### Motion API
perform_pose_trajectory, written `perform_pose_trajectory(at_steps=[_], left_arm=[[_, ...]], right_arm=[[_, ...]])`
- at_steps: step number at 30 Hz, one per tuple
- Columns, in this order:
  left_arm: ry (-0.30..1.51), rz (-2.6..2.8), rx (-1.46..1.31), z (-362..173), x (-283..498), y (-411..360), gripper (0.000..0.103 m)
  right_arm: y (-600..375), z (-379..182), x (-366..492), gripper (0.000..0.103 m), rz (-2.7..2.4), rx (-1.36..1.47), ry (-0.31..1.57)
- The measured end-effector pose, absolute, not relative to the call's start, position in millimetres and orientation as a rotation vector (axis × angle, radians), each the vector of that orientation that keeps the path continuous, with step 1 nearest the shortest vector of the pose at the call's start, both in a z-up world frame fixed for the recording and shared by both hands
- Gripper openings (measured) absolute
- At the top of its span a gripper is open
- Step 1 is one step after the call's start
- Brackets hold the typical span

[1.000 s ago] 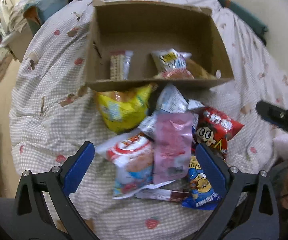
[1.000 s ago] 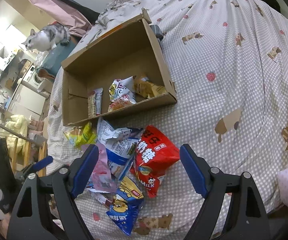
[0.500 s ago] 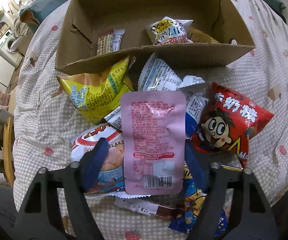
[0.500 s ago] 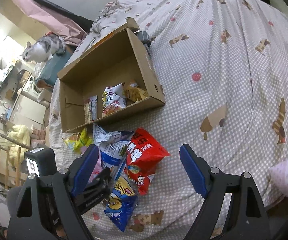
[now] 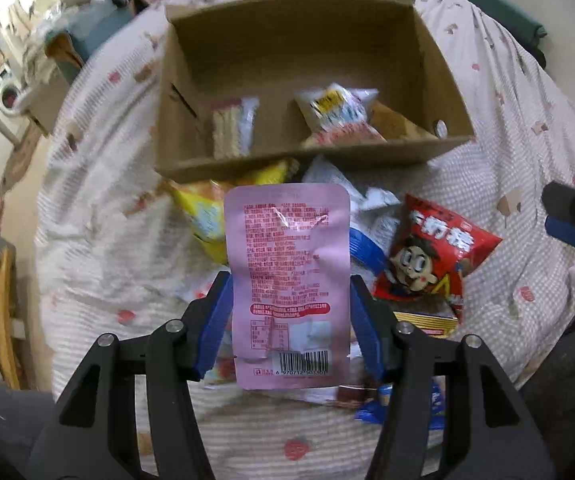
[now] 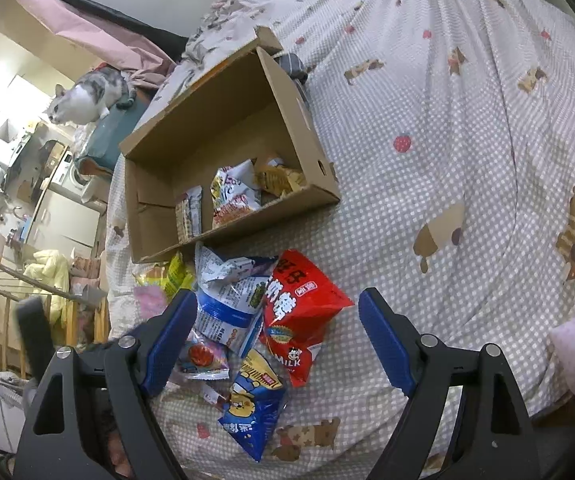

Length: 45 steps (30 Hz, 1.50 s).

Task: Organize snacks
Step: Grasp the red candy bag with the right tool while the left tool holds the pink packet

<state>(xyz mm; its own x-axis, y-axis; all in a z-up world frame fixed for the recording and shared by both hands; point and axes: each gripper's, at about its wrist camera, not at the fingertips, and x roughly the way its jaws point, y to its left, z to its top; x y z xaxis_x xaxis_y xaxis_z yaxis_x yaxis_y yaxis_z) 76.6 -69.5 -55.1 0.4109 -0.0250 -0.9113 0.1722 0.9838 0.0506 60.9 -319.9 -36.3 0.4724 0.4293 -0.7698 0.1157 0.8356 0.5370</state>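
Left gripper (image 5: 290, 322): it points steeply down, and the jaws are closing on a pink packet (image 5: 287, 280), which stands upright between the blue pads (image 5: 213, 326) toward 12 o'clock.
Left pads: each one touches a side edge of the packet.
Right gripper (image 6: 277, 344): it points down at a slant; the jaws stand wide apart and hold nothing.
Right gripper in the left view: its tip shows at 3 o'clock.
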Motion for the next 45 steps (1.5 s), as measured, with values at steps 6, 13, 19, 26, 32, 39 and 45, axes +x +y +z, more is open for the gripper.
perform_pose_trajectory(at_steps=[6, 13, 19, 26, 32, 39, 45], left_arm=[[1.127, -0.103, 0.150, -39.7, 85.0, -36.4, 0.053], [1.124, -0.086, 0.136, -41.0, 93.2, -9.8, 0.053], [1.127, -0.101, 0.091, -50.0, 97.3, -6.9, 0.053], [1.130, -0.111, 0.064, -52.0, 99.4, -2.9, 0.053], [1.125, -0.106, 0.036, -49.1, 100.4, 2.5, 0.053], [1.122, -0.098, 0.022, -48.4, 100.5, 5.8, 0.053], [1.113, -0.087, 0.034, -47.6, 99.5, 6.4, 0.053]], right_arm=[[-309.4, -64.4, 72.9, 0.085, 0.200, 0.623, 1.187], [-285.5, -96.9, 92.4, 0.085, 0.190, 0.598, 1.311], [-265.3, -118.5, 105.5, 0.084, 0.202, 0.556, 1.371], [-261.0, -139.3, 115.6, 0.058, 0.171, 0.557, 1.405], [-261.0, -129.5, 107.5, 0.047, 0.162, 0.541, 1.379], [-299.6, -80.8, 84.7, 0.043, 0.085, 0.607, 1.162], [-316.4, -64.7, 72.7, 0.043, 0.068, 0.654, 1.079]])
